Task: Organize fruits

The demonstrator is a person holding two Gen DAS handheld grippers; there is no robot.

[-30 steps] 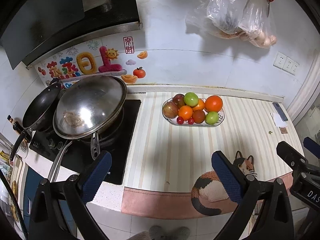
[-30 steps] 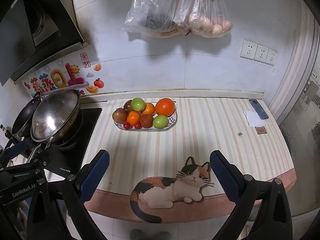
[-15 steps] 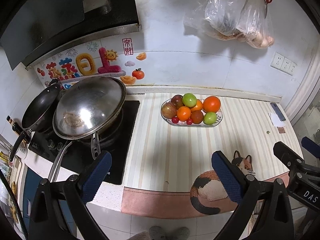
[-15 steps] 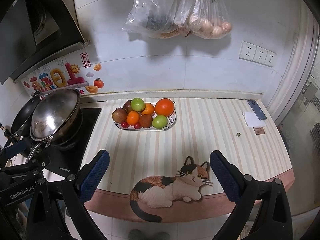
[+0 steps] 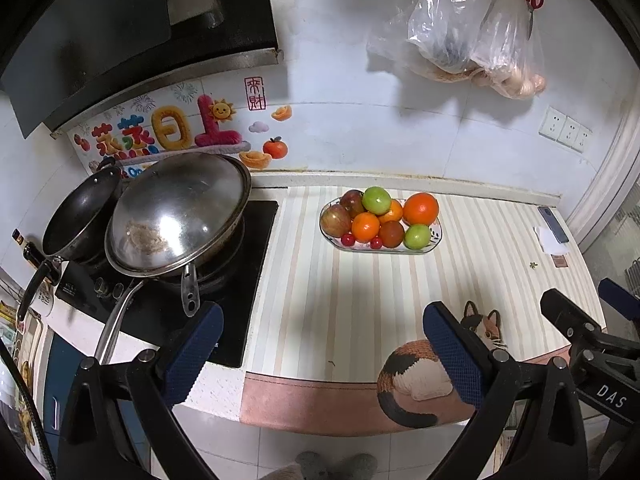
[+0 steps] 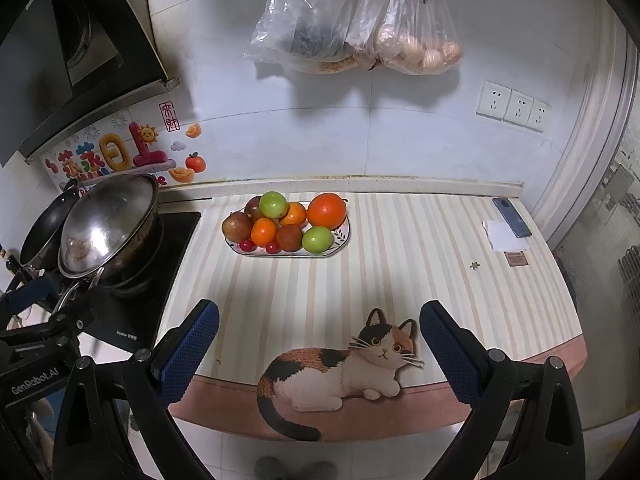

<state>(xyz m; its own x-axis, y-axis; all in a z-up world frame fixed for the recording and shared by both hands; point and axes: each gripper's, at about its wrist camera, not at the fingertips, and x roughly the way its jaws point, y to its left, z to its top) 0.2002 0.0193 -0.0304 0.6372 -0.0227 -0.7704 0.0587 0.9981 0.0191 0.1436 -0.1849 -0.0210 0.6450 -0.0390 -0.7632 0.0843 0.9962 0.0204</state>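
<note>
An oval glass plate piled with fruit stands at the back of the striped counter. On it lie a large orange, green apples, small oranges, reddish apples and small red cherry tomatoes. My left gripper hangs open over the counter's front edge, well short of the plate. My right gripper is open too, above the cat picture, with nothing between its fingers.
A lidded steel wok and a black pan sit on the stove at the left. A cat-shaped print marks the counter's front. A phone and paper lie at the right. Plastic bags hang on the wall.
Both grippers have drifted slightly back from the counter, so the plate looks a little farther away. Both stay open and nothing on the counter has moved.
</note>
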